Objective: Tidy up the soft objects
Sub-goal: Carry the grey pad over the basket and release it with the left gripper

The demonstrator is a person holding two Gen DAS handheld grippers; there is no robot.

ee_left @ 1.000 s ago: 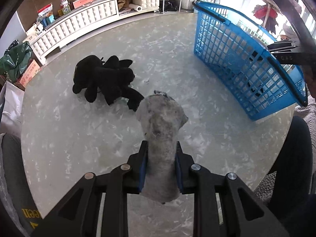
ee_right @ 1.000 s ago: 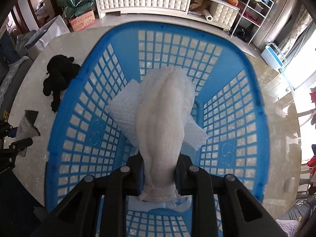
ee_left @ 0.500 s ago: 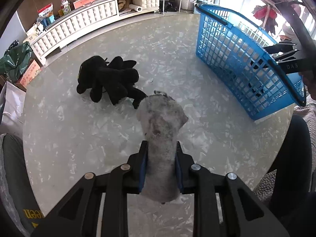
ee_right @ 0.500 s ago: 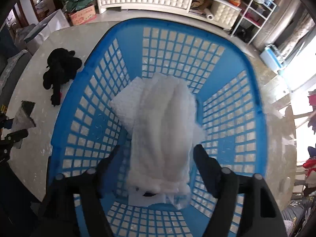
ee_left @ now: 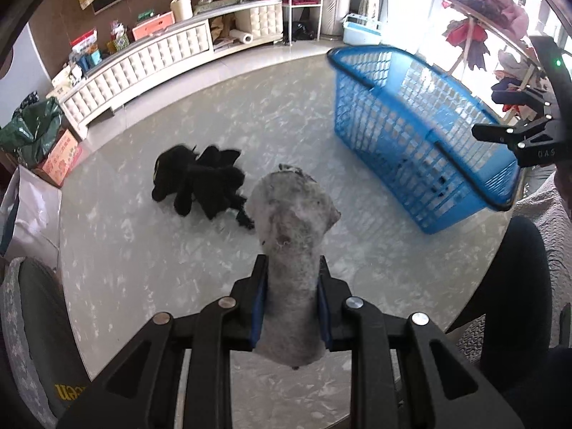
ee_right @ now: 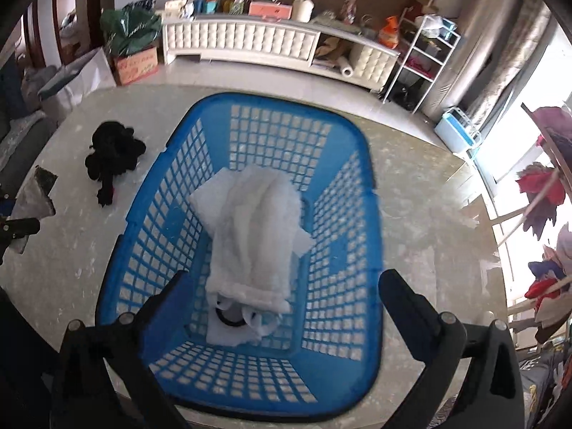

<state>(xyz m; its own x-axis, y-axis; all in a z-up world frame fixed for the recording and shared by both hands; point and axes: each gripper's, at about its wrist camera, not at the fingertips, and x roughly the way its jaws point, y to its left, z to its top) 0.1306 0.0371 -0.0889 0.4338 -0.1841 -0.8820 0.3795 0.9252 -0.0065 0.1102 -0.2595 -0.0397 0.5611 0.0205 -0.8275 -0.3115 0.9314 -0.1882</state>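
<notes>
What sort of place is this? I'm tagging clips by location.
Probably a lived-in living room: a long white tufted cabinet crowded with household goods, a marble-look table and a clothes rack by the window.

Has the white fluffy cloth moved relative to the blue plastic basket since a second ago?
Yes. The white fluffy cloth has dropped out of the opening right gripper and now lies on the floor of the blue plastic basket, no longer between the pads.

Blue basket (ee_right: 361,221), white cloth (ee_right: 250,236), black plush (ee_left: 200,182).
</notes>
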